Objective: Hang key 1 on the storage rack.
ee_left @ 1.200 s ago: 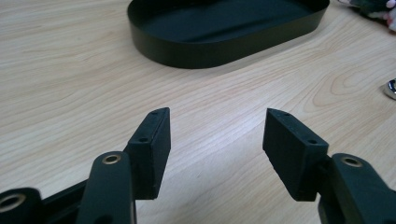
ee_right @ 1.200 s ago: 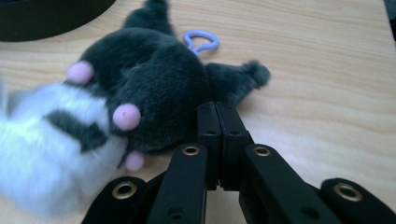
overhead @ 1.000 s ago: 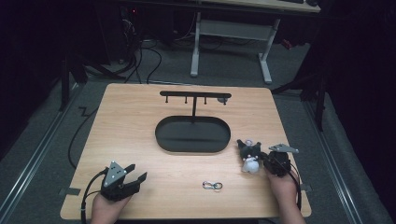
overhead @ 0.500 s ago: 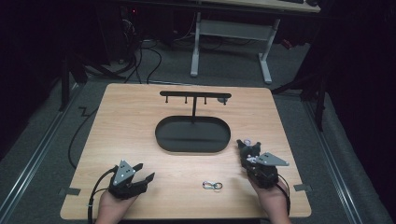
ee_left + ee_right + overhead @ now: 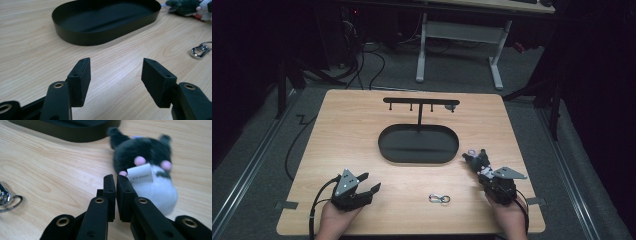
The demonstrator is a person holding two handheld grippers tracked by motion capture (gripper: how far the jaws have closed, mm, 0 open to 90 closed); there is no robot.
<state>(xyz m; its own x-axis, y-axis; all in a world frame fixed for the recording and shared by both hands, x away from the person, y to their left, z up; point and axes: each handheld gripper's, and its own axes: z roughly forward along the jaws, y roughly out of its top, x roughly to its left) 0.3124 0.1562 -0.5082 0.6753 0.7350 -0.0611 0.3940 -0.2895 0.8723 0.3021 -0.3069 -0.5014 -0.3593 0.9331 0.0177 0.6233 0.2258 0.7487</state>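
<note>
Lying low over the near right part of the worktop (image 5: 362, 125), the right gripper (image 5: 116, 178) has its two black jaws drawn almost together, only a thin slit between the pads, and nothing is caught in that slit; the jaws have just been easing apart a little. Just past the tips, on their right in the right gripper view, sits a small plush toy (image 5: 147, 175), dark grey above and white below, with pink spots and a white sewn-in label; whether the jaw tips touch its fur cannot be told. In the high view the toy (image 5: 475, 156) lies on the wood close beside the right end of the black oval tray (image 5: 387, 150), apart from its wall.

The left gripper (image 5: 115, 72) rests at the near left, jaws spread wide and bare, pointing toward the tray (image 5: 75, 37). A silver clasp with a ring (image 5: 439, 198) lies on the worktop between the two grippers, near the front edge. Behind the tray stands a black T-shaped stand (image 5: 420, 104) with short pegs hanging from its crossbar.
</note>
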